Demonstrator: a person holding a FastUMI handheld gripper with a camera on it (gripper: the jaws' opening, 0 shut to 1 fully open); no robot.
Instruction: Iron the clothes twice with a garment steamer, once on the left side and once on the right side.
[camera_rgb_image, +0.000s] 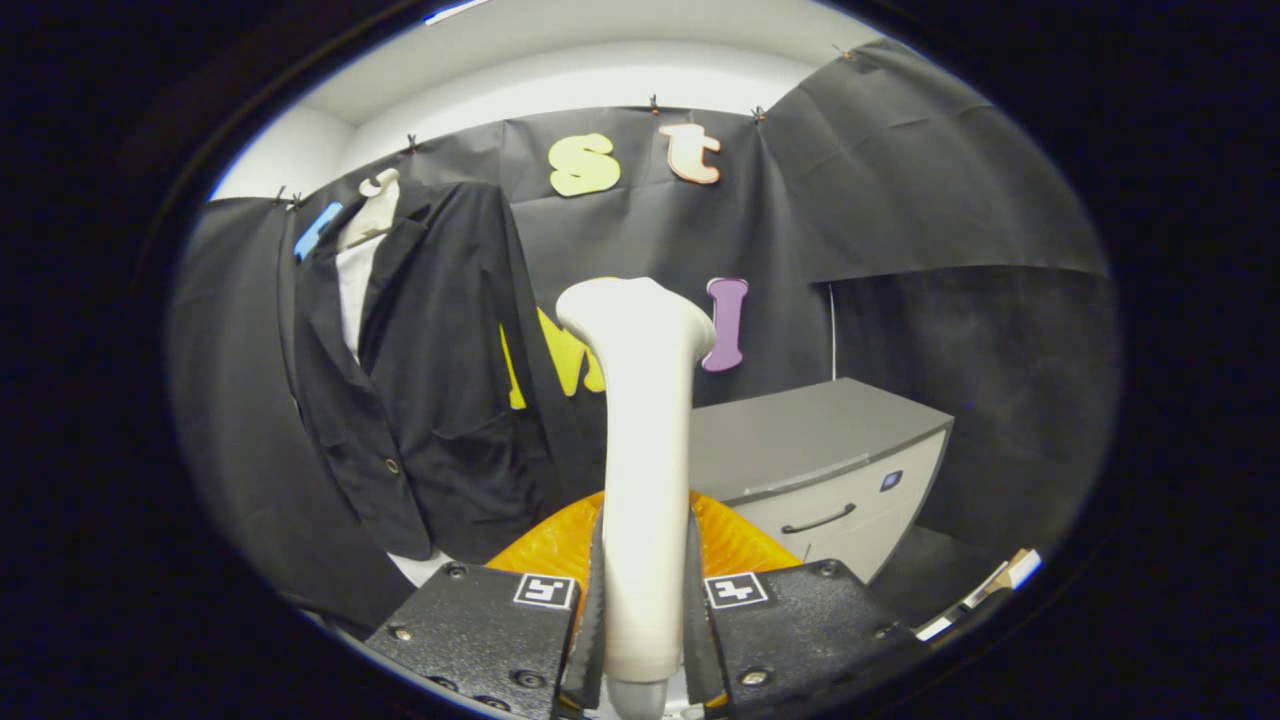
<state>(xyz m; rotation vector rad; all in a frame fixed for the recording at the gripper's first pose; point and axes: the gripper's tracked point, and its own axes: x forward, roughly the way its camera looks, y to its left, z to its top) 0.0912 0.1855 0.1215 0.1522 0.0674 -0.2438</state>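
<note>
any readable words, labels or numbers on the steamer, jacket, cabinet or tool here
No readable text.
Garment steamer, gripped between the tool's fingers: plain white.
Tool: two square black-and-white markers, patterns only.
Cabinet: small blue badge, too small to read.
Black jacket: no label seen.

one steamer (640, 420), one dark jacket (430, 380), one grey cabinet (820, 450), one tool (642, 610).

The gripper (644, 610) is clamped on the upright garment steamer (640, 440). Ahead-left, open air lies before the hanging black jacket (420, 380). Ahead-right, a grey cabinet (820, 470) blocks low passage; its gap to the wall is apparently narrow.
</note>
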